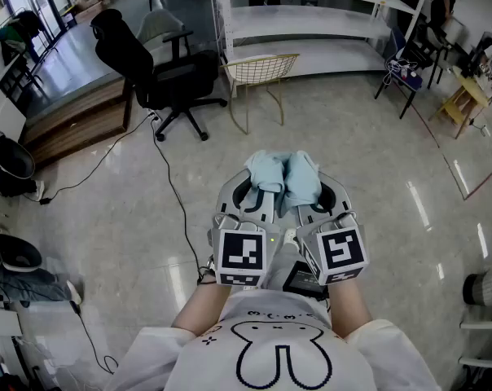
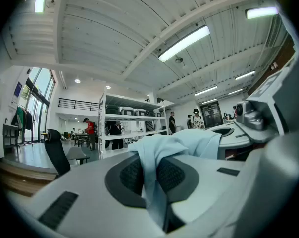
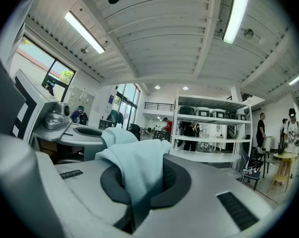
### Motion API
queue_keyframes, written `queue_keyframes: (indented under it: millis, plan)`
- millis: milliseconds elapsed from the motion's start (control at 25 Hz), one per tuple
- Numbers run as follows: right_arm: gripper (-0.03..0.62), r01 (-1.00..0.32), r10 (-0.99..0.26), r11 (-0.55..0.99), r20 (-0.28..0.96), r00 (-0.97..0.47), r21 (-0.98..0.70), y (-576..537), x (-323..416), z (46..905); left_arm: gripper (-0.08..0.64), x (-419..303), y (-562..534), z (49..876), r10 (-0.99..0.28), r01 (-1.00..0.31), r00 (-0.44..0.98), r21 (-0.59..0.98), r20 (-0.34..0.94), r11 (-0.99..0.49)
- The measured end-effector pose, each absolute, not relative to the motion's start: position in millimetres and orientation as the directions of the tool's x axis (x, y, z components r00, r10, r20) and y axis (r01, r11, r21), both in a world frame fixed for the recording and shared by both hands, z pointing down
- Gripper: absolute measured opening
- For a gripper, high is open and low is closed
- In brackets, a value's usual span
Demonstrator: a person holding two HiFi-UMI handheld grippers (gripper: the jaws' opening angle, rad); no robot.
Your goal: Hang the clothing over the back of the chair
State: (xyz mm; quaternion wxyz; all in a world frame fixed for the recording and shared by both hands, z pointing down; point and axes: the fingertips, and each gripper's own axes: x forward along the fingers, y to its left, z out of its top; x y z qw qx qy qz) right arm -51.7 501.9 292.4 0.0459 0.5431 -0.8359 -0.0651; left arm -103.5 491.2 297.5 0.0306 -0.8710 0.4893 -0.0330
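Clothing (image 1: 283, 177), pale blue, is bunched up and held between both tongs in front of the person's chest, above the floor (image 1: 368, 161).

Left tongs (image 1: 259, 189): closed on a fold of the clothing. In the left gripper view the fabric runs down between the dark pads (image 2: 134, 175) and spills over the top.

Right tongs (image 1: 309, 187): likewise closed on the clothing, with a thick fold pinched between the two pads.

Both tongs sit side by side, close together, pointing level and forward, with the clothing bridging them.

Wire chair (image 1: 261, 73) stands ahead on the floor, well apart from the clothing. Office chair (image 1: 152, 68), black, stands just to its left, beside a wooden platform (image 1: 75, 120). White shelf (image 1: 311, 23) runs behind both chairs. Black cable (image 1: 177, 194) trails across the floor from the office chair towards the person.
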Motion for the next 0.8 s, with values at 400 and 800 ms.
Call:
queue_keyframes:
  millis: [400,800]
  plan:
    - [-0.002,-0.895,-0.905,0.421,0.000,-0.426,0.145,470.9,-35.6,288.4,0.037,-85.6,455.6,295.1,-0.854,-0.850,0.519,-0.091,0.026,-0.519]
    - [-0.002,-0.878,-0.886,0.463,0.023,-0.464,0.124,388.2,-5.0,289.7,0.037,-54.3,376.2,292.4,-0.864,-0.858,0.502,-0.098,0.044,-0.504]
